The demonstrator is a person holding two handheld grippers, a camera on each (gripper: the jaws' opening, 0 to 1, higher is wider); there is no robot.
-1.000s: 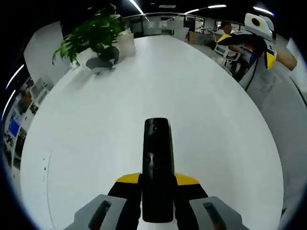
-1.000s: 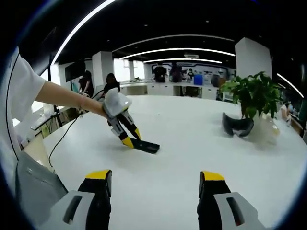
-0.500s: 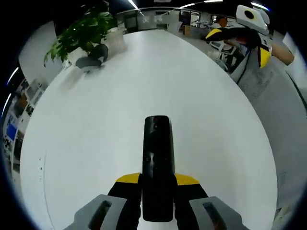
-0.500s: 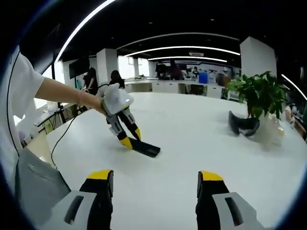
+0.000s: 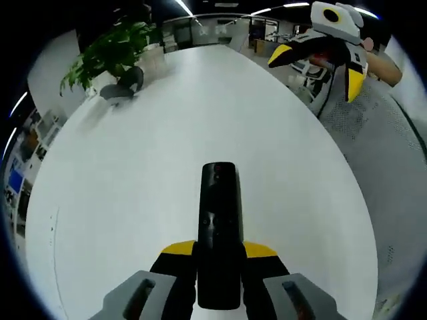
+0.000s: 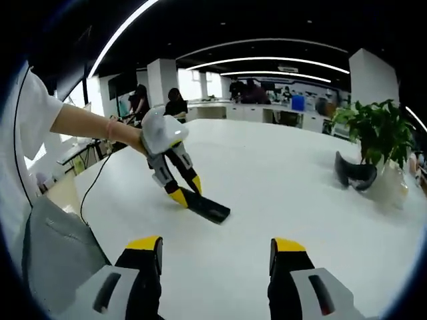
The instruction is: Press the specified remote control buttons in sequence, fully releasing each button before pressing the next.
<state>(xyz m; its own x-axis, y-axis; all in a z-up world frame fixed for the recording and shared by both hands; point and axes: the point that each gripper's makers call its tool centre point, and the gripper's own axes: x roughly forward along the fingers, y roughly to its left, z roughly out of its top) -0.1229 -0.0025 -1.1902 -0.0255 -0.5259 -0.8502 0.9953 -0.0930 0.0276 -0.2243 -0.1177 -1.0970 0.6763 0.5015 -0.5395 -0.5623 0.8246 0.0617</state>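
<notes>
Spanning both views, a broad white desk carries every item listed.

Person: white sleeve and bare arm at 10 o'clock in the right gripper view, hand on the left gripper.

Plant: leafy, green, at 3 o'clock in the right gripper view; at 11 o'clock in the left gripper view. A dark curved object lies on the desk just beside it; what it is cannot be told.

Left gripper: yellow-tipped jaws closed narrow on the near end of the remote. In the right gripper view it stands at 10 o'clock, tilted down toward the desk.

Right gripper: jaws spread wide, nothing between them, raised above the desk. In the left gripper view it hangs at 1 o'clock, above the desk's far edge, well apart from the remote.

Remote: black, slim, lying flat on the desk, far end pointing away from the left gripper; in the right gripper view it sits just left of centre. Buttons too dark to tell apart.
</notes>
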